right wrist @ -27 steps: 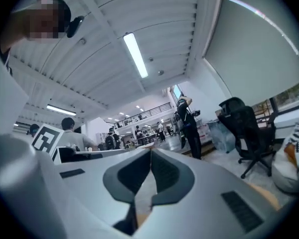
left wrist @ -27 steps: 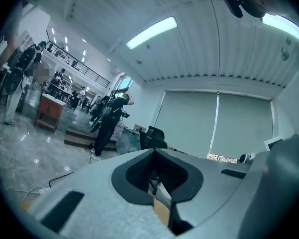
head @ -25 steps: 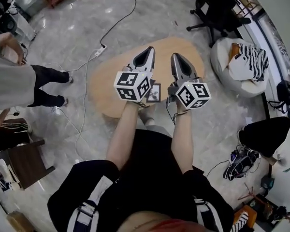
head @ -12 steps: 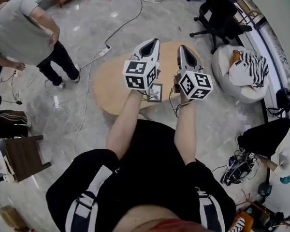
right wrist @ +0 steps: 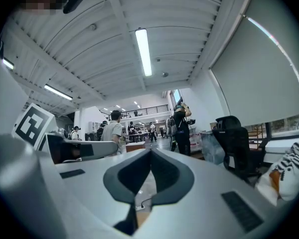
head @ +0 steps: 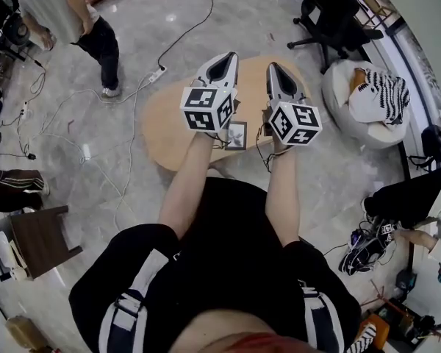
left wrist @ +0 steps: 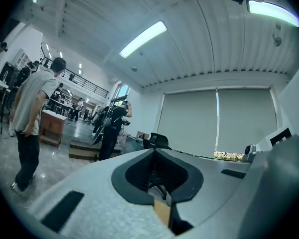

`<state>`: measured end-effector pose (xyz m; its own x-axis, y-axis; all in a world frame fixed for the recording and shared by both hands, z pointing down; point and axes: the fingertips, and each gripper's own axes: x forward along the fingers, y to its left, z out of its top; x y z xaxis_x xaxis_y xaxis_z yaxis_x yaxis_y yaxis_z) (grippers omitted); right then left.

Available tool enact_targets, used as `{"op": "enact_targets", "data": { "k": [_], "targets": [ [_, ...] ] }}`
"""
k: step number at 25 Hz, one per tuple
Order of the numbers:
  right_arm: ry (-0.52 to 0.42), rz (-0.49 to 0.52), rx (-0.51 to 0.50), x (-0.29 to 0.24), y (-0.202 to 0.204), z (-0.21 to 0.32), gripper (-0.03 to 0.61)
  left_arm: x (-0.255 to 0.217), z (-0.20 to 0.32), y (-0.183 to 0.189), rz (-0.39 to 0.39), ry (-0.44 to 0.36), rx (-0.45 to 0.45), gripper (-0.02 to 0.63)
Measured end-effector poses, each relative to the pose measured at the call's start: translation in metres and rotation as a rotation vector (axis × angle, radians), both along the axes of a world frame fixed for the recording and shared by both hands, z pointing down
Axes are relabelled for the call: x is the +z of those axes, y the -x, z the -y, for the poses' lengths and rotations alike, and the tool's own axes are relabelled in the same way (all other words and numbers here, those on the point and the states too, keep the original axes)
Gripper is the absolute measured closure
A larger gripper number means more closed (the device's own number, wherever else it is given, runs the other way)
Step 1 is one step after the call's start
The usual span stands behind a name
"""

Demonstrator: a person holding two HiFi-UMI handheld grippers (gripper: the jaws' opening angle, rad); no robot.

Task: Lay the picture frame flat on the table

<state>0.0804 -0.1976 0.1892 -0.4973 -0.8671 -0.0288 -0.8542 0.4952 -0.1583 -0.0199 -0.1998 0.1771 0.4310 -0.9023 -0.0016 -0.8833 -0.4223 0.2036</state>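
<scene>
— Which step are we on?

— We can't settle it from here. We hold the left gripper (head: 222, 57) and the right gripper (head: 273, 69) side by side, level, above the table (head: 165, 123). Both have their jaws pressed together with nothing between them. Neither touches the picture frame (head: 236, 134).

— Where is the frame, then?

— It's on the table, just inside the near edge and about midway along it. We see it in the gap between the two gripper bodies, below them and well behind their tips, which point out toward the far edge.

— Is it flat?

— Its face shows to us from above. It may be lying flat, or it may be leaning back on a stand; it is too small for us to tell. So the scene fits two stages: closed grippers hovering over a frame that is propped up, or the same grippers hovering over a frame that is already down.

— And the next move?

— That depends on how the frame lies. We judge that any reach for it would need the tips brought back toward the near edge and lowered.
</scene>
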Motion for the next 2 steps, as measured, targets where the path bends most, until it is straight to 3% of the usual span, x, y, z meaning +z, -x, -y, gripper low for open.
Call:
{"op": "enact_targets", "data": {
  "k": [2],
  "targets": [
    [0.001, -0.004, 0.001, 0.0019, -0.0016, 0.0024, 0.568, 0.0019, 0.0024, -0.002, -0.007, 0.004, 0.003, 0.603]
  ]
}}
